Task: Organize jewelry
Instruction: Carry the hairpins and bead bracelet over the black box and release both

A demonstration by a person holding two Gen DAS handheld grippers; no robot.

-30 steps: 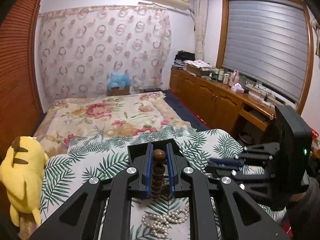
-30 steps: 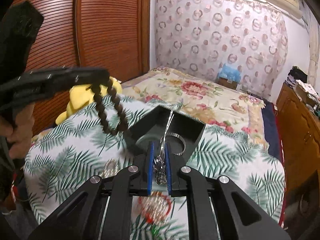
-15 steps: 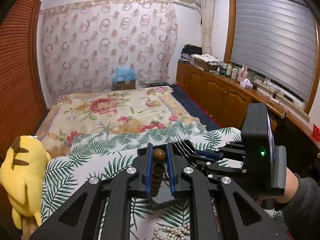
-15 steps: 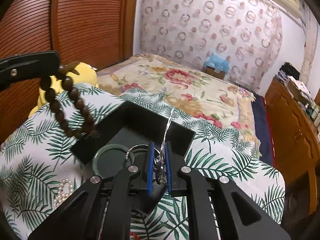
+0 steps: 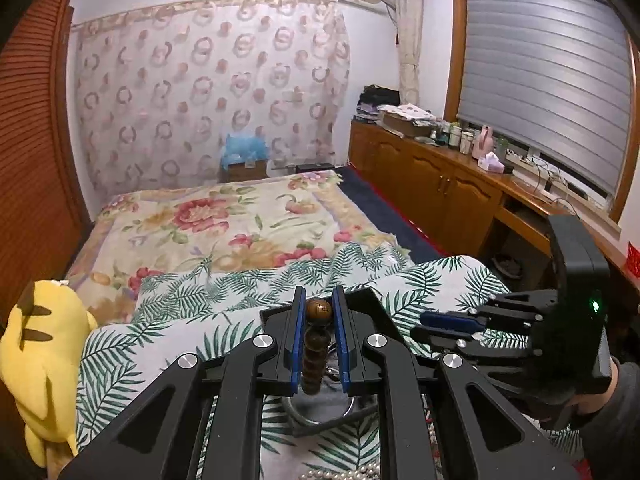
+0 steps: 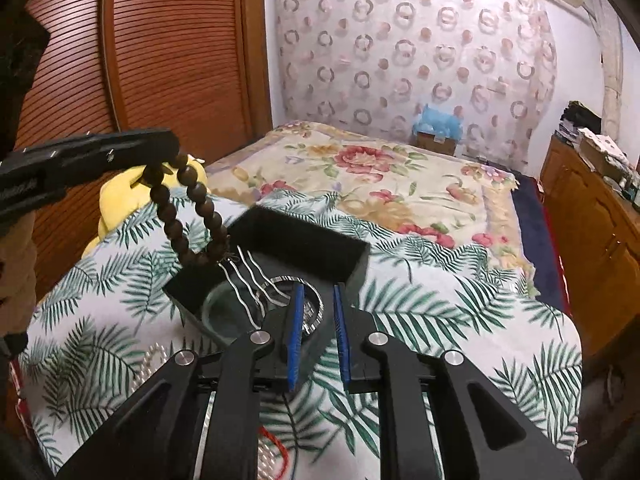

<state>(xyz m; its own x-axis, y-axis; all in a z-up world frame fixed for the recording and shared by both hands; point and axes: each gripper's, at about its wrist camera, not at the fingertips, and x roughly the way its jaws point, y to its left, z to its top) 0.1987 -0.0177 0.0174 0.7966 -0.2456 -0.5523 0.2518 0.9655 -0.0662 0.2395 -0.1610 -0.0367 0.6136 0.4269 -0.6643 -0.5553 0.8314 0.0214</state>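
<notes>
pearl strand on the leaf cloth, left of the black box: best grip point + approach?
Take the pearl strand where its loops bunch together, coming straight down with the open right gripper, fingers straddling the bunch. It lies limp and flat on the leaf-print cloth, so no side offers an edge, and a single round pearl would likely slip out.

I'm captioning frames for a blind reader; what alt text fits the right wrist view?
An open right gripper hovers over a black rectangular box holding a silver hair comb on a palm-leaf cloth. The left gripper dangles a dark wooden bead bracelet over the box.
</notes>
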